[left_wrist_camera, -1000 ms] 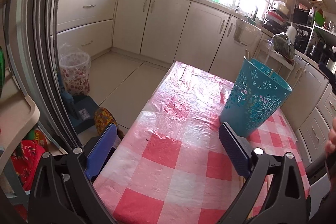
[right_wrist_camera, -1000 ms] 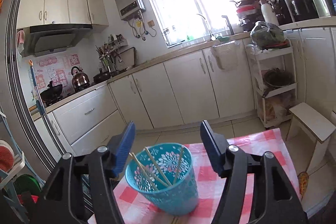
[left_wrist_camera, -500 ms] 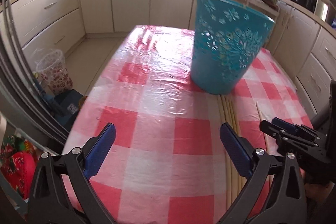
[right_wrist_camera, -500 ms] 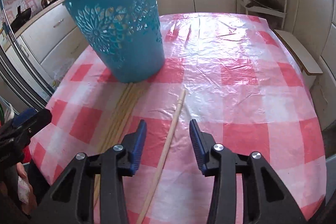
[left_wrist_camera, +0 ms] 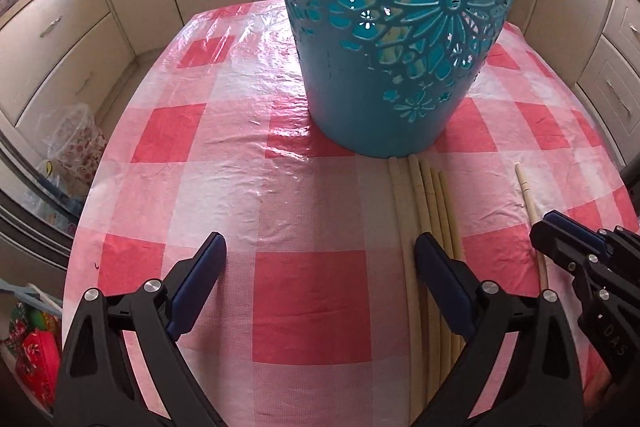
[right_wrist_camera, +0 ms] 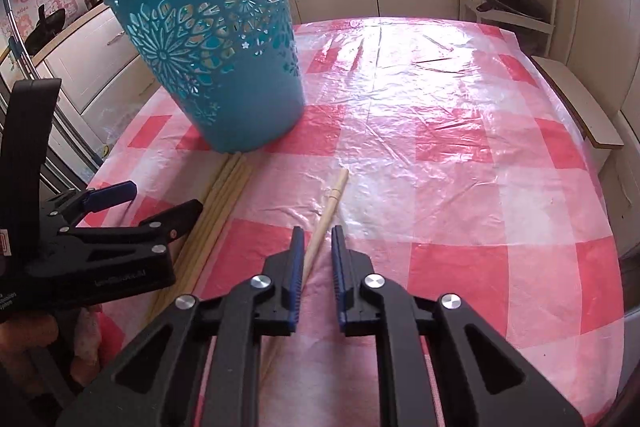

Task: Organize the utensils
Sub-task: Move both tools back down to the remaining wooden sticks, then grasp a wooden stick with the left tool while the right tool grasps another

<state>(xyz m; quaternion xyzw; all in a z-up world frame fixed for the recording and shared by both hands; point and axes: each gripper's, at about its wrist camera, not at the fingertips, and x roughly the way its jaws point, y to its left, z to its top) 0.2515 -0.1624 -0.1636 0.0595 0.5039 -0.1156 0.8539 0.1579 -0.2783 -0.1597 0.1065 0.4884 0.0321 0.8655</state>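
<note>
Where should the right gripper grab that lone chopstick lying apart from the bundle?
Grip the lone chopstick mid-shaft from above, fingers either side across its width. It lies flat on the tablecloth, and the right gripper already straddles it.

Left gripper (left_wrist_camera: 320, 267): fingers spread wide apart, holding nothing, low over the near part of the bench, pointing far. Right gripper (right_wrist_camera: 316, 243): fingers drawn close with a narrow gap between them, not clamped, low at the near side, just right of the left gripper.
</note>
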